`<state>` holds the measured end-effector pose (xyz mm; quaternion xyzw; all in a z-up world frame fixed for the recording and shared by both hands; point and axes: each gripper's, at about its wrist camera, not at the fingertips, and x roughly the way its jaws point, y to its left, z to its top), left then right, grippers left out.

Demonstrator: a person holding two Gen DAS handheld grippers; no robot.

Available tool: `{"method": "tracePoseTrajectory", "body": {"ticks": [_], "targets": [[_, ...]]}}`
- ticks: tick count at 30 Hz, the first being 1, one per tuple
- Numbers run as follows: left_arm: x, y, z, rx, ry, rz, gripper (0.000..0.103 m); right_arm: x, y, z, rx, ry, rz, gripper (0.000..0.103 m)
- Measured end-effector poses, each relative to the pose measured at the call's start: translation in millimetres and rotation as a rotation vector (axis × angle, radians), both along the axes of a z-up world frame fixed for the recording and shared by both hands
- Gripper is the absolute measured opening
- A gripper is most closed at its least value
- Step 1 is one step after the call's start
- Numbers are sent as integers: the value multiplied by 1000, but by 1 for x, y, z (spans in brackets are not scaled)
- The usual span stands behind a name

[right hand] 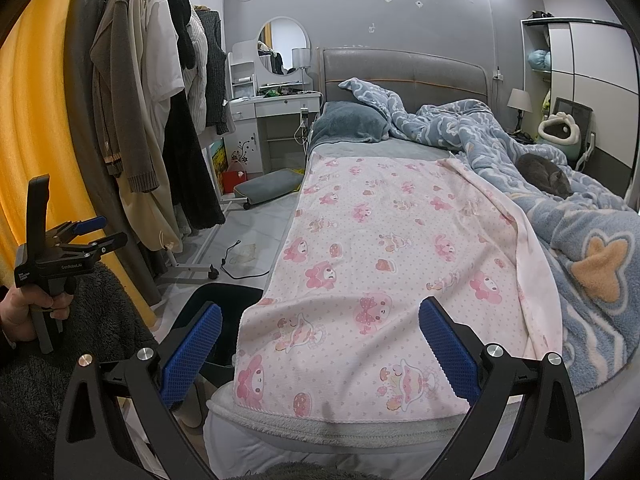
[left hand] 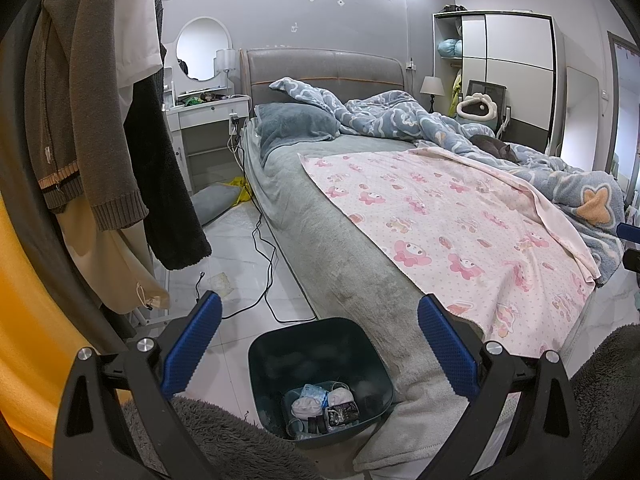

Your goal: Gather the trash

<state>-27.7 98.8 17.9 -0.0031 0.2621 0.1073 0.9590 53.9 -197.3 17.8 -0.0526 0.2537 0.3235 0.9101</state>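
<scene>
My left gripper stands with its jaws spread wide and nothing between the blue pads. Directly below and between them sits the dark bin on the floor, pressed against the bed's side. It already holds trash: crumpled white and pale blue wrappings with a dark packet, gathered at its near side. Ahead and to the left of this gripper, a soiled scrap of paper lies on the tiles just beside a black cable.

My right gripper is likewise agape and holds nothing. It hangs over the foot of the bed, above the pink patterned sheet. The bin shows only as a dark shape low and left of its left pad. Farther left, my left hand grips the other tool's handle. The same scrap of paper lies on the floor ahead-left. A grey cat lies curled on the blue duvet, ahead-right.
</scene>
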Motion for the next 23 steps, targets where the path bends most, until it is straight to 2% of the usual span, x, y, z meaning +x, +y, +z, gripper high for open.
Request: {"method": "tracePoseTrajectory", "body": {"ticks": [23], "targets": [[-2, -10, -4, -14, 3, 1, 100, 0, 0, 0, 1, 1, -1, 100]]}}
